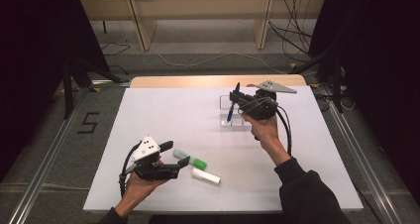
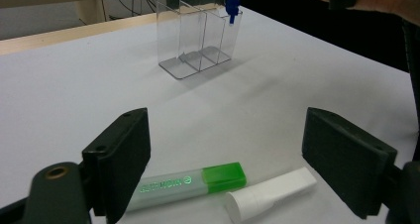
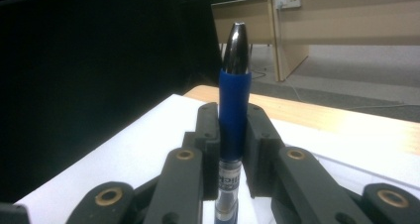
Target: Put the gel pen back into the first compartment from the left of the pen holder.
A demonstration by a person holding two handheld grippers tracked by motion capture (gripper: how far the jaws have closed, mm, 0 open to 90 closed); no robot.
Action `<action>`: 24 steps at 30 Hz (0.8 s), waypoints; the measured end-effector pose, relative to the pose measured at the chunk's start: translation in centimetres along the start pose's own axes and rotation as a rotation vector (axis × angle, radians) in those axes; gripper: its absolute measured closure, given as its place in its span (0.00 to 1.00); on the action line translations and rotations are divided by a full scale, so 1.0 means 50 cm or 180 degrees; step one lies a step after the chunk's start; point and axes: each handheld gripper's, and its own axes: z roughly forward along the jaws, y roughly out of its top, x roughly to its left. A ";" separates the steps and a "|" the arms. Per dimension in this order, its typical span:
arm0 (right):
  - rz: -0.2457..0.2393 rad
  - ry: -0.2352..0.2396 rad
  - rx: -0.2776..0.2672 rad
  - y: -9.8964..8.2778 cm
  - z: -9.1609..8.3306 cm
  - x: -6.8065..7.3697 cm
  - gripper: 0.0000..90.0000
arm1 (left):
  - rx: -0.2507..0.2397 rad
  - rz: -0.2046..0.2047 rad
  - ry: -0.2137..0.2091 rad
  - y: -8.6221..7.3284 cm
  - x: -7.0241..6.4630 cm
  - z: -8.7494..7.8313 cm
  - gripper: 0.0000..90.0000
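the right gripper [image 1: 236,98], right of centre in the high view, pinches a blue pen [image 3: 233,115] between its pads, the pen's lower end hanging over the clear divided organizer [image 1: 232,116] on the white table [image 1: 168,120]. the left gripper [image 1: 171,157], lower left of that frame, has its jaws spread wide with nothing between them. just right of it lie a green highlighter [image 2: 185,184] and a white marker [image 2: 270,194], side by side and near each other.
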 end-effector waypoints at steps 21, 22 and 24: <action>0.0034 -0.0214 -0.0041 0.054 0.051 -0.027 0.88 | -0.0076 0.0044 0.0091 -0.014 0.008 -0.017 0.19; 0.0036 -0.0228 -0.0025 0.054 0.054 -0.028 0.88 | -0.0064 0.0059 0.0085 -0.014 0.008 -0.018 0.19; 0.0039 -0.0253 -0.0015 0.054 0.061 -0.031 0.88 | -0.0081 0.0021 0.0086 -0.015 0.007 -0.017 0.19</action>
